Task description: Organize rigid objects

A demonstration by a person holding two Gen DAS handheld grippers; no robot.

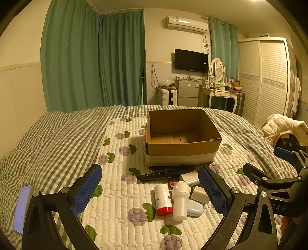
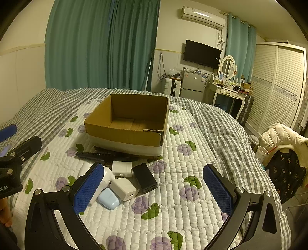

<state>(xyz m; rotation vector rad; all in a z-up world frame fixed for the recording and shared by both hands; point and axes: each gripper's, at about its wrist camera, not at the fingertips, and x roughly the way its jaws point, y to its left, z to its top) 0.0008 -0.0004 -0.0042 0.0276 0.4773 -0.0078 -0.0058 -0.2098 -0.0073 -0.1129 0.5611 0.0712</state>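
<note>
Both wrist views look forward, low over the bed, sharing the cardboard box (image 1: 182,134) (image 2: 129,123) ahead; left view sits further left

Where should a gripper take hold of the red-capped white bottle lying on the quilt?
Probably across the red-capped bottle mid-body, coming from above with the left gripper. It lies flat, cap toward the camera; its left side is free, while the white bottle crowds its right.

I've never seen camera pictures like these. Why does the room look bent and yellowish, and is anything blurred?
Left wrist view: the fisheye lens bows the curtains and wardrobe, dark corners ring the frame, warm lamplight tints everything yellow, and the cardboard box looks reasonably sharp. Right wrist view: same bending and tint; the air conditioner looks tilted, and the black charger stays clear.
</note>
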